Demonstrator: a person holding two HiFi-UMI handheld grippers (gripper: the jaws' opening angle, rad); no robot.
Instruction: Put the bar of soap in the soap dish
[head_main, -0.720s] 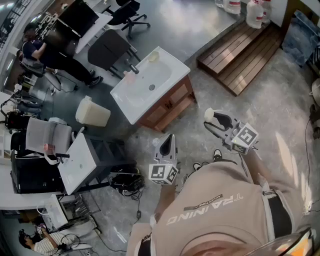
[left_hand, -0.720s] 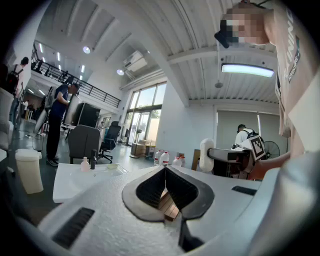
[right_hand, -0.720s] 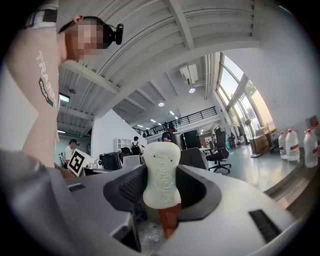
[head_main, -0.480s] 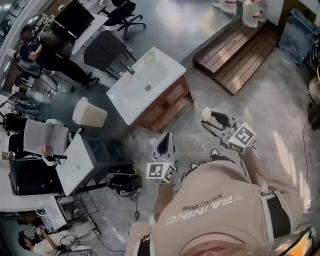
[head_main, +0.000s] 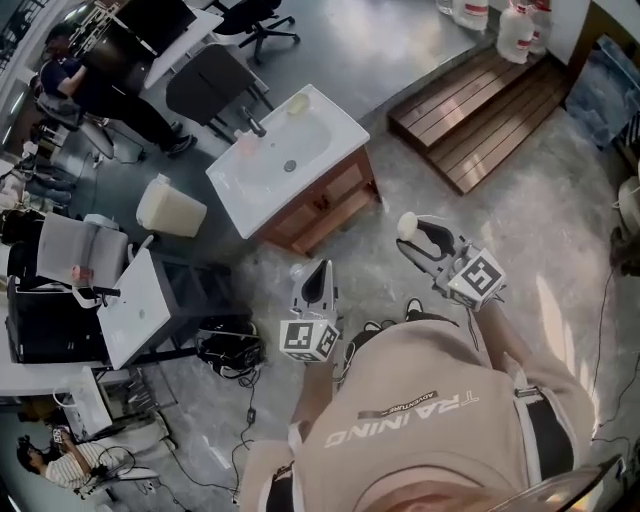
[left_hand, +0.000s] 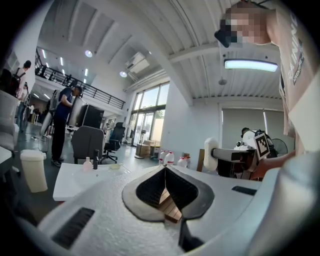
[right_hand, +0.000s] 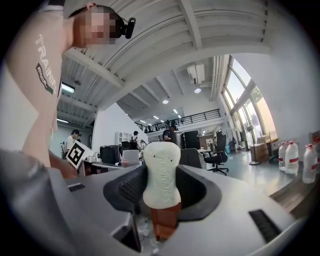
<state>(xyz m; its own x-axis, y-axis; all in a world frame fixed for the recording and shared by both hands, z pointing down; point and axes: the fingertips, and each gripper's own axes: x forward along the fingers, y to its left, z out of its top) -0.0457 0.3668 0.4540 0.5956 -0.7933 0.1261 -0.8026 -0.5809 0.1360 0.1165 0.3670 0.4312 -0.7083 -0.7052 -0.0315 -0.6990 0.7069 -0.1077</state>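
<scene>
While right hand-held gripper clamps bar of soap, left hand-held gripper closed, empty; shirt reads "TRAINING".

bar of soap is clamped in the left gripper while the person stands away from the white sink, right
The bar of soap is clamped in the right gripper, not the left; the right gripper view shows it. The left gripper is shut, empty. The person does stand away from the white sink.

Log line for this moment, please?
right tongs: shut on soap bar | left tongs: shut, empty | sink: ahead, not yet reached
</scene>
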